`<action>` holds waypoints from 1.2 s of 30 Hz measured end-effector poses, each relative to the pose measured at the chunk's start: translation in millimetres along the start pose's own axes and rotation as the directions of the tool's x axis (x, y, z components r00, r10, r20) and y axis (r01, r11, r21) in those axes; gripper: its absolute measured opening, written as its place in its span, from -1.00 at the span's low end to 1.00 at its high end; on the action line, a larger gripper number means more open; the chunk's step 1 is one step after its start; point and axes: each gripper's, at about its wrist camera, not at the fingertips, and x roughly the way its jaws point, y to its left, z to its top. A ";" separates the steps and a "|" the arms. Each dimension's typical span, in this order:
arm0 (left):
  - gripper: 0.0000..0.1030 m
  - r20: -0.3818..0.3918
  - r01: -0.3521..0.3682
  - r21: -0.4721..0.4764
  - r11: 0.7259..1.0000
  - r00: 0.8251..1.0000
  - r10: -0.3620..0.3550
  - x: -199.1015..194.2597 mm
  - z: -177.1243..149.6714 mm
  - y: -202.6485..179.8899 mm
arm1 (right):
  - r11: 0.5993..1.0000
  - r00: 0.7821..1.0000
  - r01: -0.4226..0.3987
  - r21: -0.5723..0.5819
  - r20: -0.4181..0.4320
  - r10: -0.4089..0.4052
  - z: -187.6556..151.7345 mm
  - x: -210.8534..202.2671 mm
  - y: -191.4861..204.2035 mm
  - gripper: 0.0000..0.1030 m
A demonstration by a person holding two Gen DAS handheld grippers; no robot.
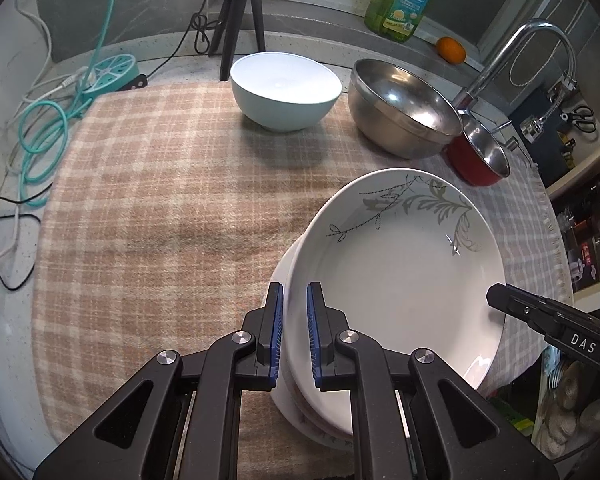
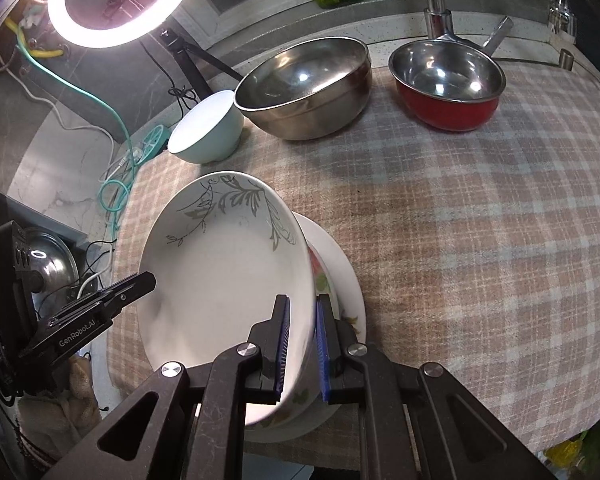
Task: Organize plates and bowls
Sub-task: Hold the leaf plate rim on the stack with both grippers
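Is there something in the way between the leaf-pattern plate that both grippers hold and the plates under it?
Nothing visible. The leaf-pattern plate is gripped at opposite rims by the left gripper and right gripper, tilted directly above the plate stack. The bowls and red pot stand apart at the back.

A lit ring light (image 2: 118,0) glares white at the upper left of the right wrist view, washing out its own edge. Bright specks glint inside the steel bowl (image 2: 304,88) and the red pot (image 2: 448,80). The checked cloth (image 1: 160,200) is evenly and softly lit, with faint shadows beneath the dishes. Both fisheye views bend straight lines toward dark, vignetted corners. The centre is sharp; the rim of the patterned plate (image 2: 228,264) blurs slightly near the lens.
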 end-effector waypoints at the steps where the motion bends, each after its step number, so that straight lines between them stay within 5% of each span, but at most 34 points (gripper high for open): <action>1: -0.81 -0.001 -0.001 0.002 1.000 1.000 0.001 -0.3 -0.5 -0.8 | 1.000 1.000 -0.001 0.001 0.001 0.001 -0.6 -0.8 -0.9 -0.77; 36: -0.81 -0.059 -0.024 0.004 1.000 0.998 0.024 11.2 -13.4 0.3 | 1.000 0.999 0.000 0.014 -0.038 0.001 -9.9 12.7 -2.9 -0.77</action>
